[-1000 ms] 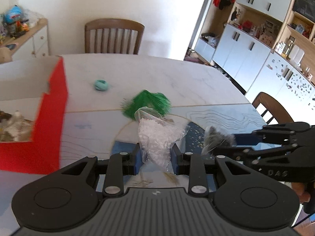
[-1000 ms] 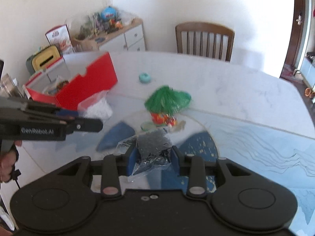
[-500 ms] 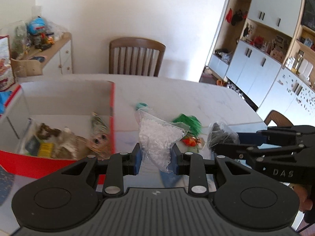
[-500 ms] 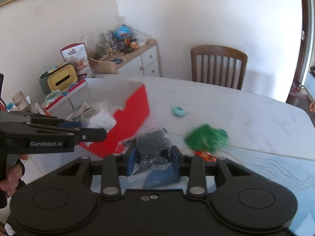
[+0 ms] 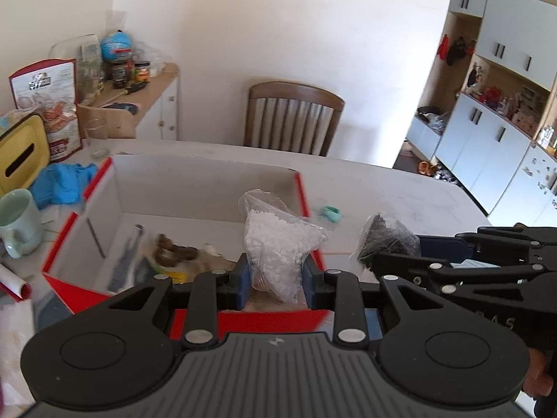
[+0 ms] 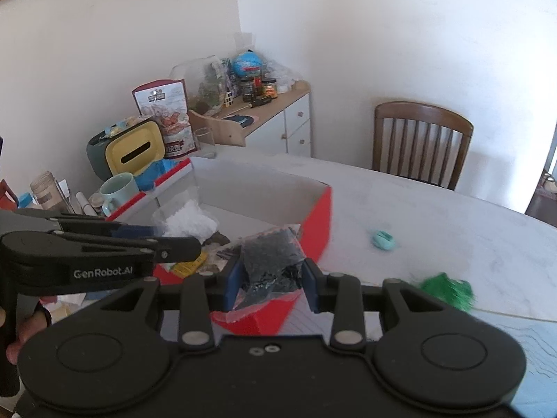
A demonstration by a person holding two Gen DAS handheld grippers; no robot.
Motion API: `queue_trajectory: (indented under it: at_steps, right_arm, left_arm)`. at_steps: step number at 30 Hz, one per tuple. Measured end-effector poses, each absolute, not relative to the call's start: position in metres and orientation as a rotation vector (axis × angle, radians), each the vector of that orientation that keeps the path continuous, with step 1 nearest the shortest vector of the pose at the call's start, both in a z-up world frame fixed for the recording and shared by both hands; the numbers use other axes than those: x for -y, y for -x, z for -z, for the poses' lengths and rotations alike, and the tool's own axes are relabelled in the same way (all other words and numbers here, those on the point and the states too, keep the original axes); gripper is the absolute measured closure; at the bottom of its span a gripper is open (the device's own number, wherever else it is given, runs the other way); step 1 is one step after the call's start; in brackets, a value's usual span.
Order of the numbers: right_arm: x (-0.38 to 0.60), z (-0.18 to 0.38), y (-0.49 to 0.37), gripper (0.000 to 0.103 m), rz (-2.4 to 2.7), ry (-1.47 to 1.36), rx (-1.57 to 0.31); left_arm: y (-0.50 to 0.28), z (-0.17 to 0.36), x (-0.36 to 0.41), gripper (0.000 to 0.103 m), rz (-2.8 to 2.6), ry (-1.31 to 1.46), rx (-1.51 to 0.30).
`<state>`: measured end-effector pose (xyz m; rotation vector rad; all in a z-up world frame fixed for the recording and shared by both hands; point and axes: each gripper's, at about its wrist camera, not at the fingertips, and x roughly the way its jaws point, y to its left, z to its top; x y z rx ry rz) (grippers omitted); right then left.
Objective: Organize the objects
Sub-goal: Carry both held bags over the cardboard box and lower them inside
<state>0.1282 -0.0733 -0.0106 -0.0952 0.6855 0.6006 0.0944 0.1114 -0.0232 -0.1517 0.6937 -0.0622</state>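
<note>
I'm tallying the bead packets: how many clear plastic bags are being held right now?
2: the white-bead bag in the left gripper, the black-bead bag in the right gripper. The red box may hide more.

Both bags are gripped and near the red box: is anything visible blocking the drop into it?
Nothing visible does. The red box is open-topped. The bag of white beads in the left gripper and the bag of black beads in the right gripper sit at its rim. Items lie only on its floor.
</note>
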Motion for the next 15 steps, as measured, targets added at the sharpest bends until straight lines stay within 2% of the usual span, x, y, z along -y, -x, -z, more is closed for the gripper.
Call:
queue_trajectory:
  at_steps: [15]
  right_arm:
    - [-0.002,0.036,-0.178,0.067,-0.600,0.225,-0.757]
  left_arm:
    - [-0.174,0.040,-0.165,0.074,0.040,0.118,-0.797]
